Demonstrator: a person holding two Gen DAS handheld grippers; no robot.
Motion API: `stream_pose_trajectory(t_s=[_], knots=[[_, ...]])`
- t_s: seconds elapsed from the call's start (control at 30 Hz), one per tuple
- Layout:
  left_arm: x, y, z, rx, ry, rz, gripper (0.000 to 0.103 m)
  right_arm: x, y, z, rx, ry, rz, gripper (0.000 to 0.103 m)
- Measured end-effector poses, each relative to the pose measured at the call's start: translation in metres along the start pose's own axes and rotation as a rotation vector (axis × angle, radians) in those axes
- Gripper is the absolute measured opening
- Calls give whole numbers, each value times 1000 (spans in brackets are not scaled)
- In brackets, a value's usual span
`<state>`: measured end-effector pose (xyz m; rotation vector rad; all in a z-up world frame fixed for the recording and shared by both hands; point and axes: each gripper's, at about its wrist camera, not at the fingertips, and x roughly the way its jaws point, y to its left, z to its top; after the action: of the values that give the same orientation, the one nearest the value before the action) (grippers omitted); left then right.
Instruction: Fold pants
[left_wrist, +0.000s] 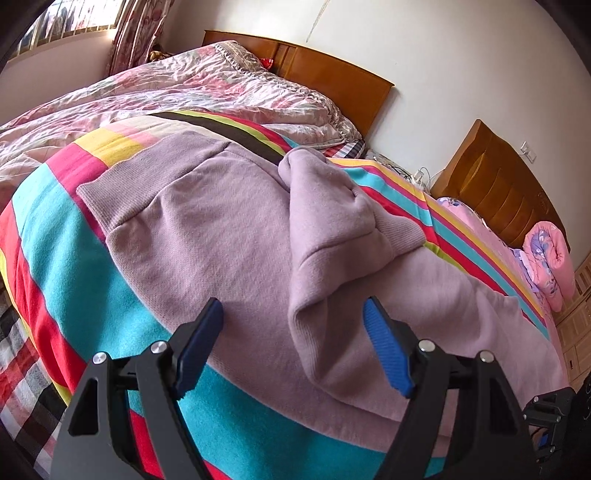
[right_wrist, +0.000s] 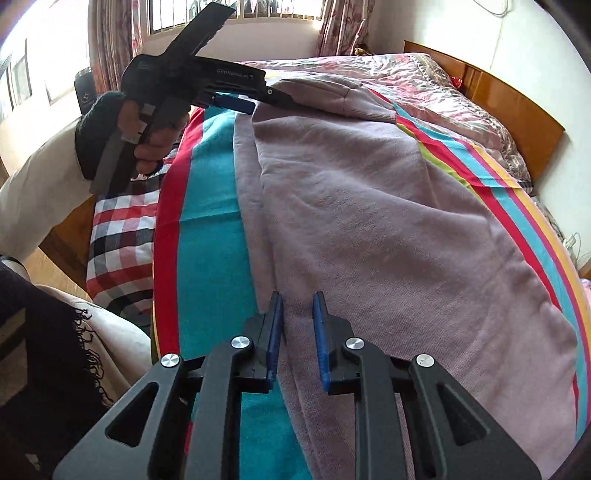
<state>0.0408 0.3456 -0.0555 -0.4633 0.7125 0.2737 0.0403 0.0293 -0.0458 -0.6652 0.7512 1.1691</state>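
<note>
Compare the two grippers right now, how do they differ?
The left gripper is spread wide above the pants; the right gripper has only a narrow gap. The left sits near the waistband end with a folded-over leg between its fingers; the right sits over the pants' edge at the other end. Both have blue pads and hold nothing.

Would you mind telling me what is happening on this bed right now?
A person with a handheld gripper in each hand is folding lilac pants laid on a striped blanket. One cuff is already flipped over the pants. The left gripper hovers with jaws open above the fabric; the right gripper, jaws slightly apart, sits at the pants' edge.
</note>
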Motion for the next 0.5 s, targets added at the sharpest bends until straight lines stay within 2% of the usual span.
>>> stream_pose_trajectory(t_s=[0.03,0.07,0.13,0.17,0.27,0.4,0.5], knots=[[0,-2,1,11,-10,13,58,0,2,0,-10,6,-12,18],[1,-4,2,23,-14,26,32,0,4,1,-24,9,-24,17],[5,-4,2,31,4,11,14,0,8,0,-49,6,-43,15],[4,-5,2,31,2,0,8,-1,8,0,-51,0,-52,7],[-13,-10,7,31,-50,-25,7,-13,-1,1,-6,-54,-48,3],[-49,-12,23,14,-136,-66,7,-42,-15,9,58,-136,22,3],[-51,-14,23,40,-120,-22,7,-43,-11,10,34,-122,67,3]])
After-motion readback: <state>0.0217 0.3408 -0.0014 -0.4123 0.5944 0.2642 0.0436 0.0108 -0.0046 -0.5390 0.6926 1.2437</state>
